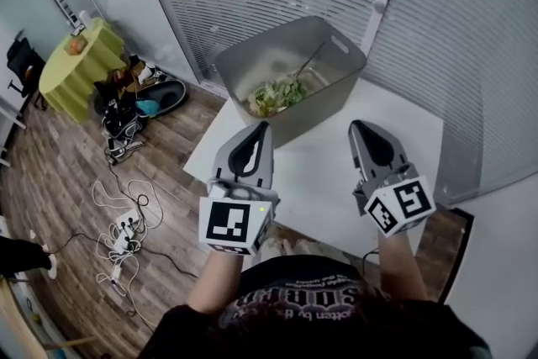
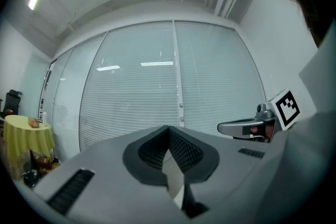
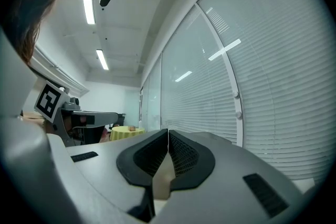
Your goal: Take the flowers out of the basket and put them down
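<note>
A grey plastic basket (image 1: 336,78) stands on the far part of the white table (image 1: 324,181). Green flowers with pale blooms (image 1: 277,95) lie in its bottom, one long stem leaning up toward the far wall. My left gripper (image 1: 265,128) is held level just short of the basket's near wall, jaws shut and empty. My right gripper (image 1: 357,126) hovers over the table to the right of it, also shut with nothing held. In the left gripper view the tips (image 2: 169,128) meet against the window blinds; in the right gripper view the tips (image 3: 168,132) meet the same way.
Blinds cover glass walls behind and right of the table. On the wood floor at left lie cables and a power strip (image 1: 122,235), bags (image 1: 139,101) and a round table with a yellow-green cloth (image 1: 80,63). The table's left edge drops to the floor.
</note>
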